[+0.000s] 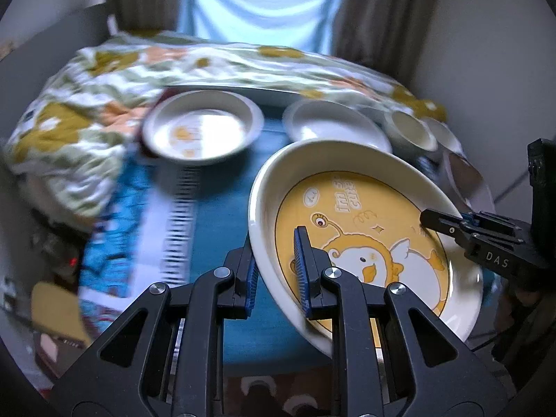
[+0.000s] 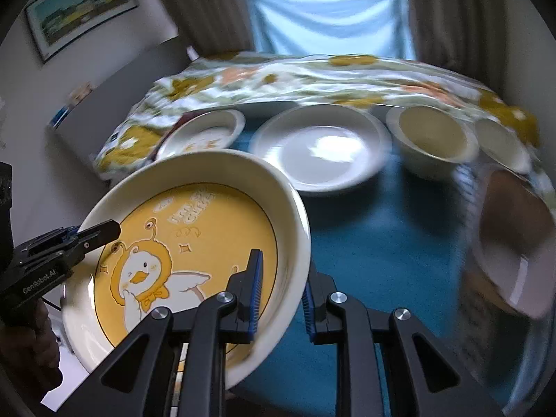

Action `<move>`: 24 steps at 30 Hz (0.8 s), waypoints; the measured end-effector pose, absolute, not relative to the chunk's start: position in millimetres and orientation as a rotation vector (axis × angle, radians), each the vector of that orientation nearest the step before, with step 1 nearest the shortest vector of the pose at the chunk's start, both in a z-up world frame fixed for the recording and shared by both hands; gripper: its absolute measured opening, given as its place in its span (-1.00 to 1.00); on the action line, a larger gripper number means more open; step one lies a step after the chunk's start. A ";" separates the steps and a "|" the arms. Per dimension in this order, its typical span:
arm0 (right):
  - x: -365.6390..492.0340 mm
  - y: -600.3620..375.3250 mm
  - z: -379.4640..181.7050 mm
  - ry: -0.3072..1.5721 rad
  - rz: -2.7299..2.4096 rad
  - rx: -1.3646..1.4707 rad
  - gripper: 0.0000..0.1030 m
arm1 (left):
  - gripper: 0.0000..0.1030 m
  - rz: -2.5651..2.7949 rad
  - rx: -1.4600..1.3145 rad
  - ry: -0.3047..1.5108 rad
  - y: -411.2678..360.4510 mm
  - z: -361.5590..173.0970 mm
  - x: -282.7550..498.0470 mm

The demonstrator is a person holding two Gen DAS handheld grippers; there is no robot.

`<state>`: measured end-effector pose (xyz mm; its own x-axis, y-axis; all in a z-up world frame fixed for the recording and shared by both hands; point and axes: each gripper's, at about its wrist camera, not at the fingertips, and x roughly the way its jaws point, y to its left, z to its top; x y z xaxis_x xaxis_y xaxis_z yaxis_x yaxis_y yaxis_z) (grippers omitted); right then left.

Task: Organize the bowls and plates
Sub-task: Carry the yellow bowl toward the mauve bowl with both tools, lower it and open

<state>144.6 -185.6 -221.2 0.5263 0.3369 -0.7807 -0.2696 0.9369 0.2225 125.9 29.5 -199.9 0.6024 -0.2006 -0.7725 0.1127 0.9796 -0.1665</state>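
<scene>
A cream plate with a yellow duck picture [image 1: 365, 243] is held tilted above the blue table; it also shows in the right wrist view [image 2: 194, 243]. My left gripper [image 1: 278, 271] is shut on its left rim, and my right gripper [image 2: 281, 288] is shut on its right rim. Each gripper shows in the other's view, the right gripper [image 1: 451, 229] and the left gripper [image 2: 83, 236]. On the table behind lie a small printed plate [image 1: 203, 127], a plain white plate [image 2: 319, 147] and two cream bowls [image 2: 432, 139] [image 2: 500, 144].
A floral quilt [image 1: 87, 104] bunches along the table's far and left sides. The blue tablecloth [image 2: 382, 243] carries the dishes. A brown-lined dish [image 2: 514, 250] sits blurred at the right. Curtains and a window stand behind.
</scene>
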 end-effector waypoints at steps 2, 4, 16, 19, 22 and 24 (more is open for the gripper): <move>135.7 -207.6 -221.5 0.948 0.319 0.083 -0.62 | -0.68 -0.225 -0.089 0.911 4.8 -203.9 126.3; 128.5 -229.3 -225.4 0.948 0.279 0.096 -0.62 | -0.68 -0.266 -0.077 0.918 -20.9 -211.0 126.5; 118.0 -304.5 -278.3 0.905 0.177 0.121 -0.63 | -0.68 -0.362 -0.011 0.909 -103.2 -265.8 139.3; 118.3 -312.8 -286.7 0.892 0.174 0.128 -0.63 | -0.68 -0.361 0.003 0.911 -108.3 -274.9 143.9; 115.5 -315.7 -290.9 0.878 0.173 0.136 -0.63 | -0.68 -0.355 0.019 0.941 -111.2 -287.7 149.0; 117.6 -318.1 -293.9 0.884 0.174 0.143 -0.63 | -0.68 -0.359 0.008 0.963 -110.1 -294.4 149.9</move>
<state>117.6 -318.1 -293.9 0.6213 0.2095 -0.7550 -0.0915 0.9764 0.1957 149.9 -110.1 -294.4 0.5168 -0.2953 -0.8035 0.3022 0.9411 -0.1515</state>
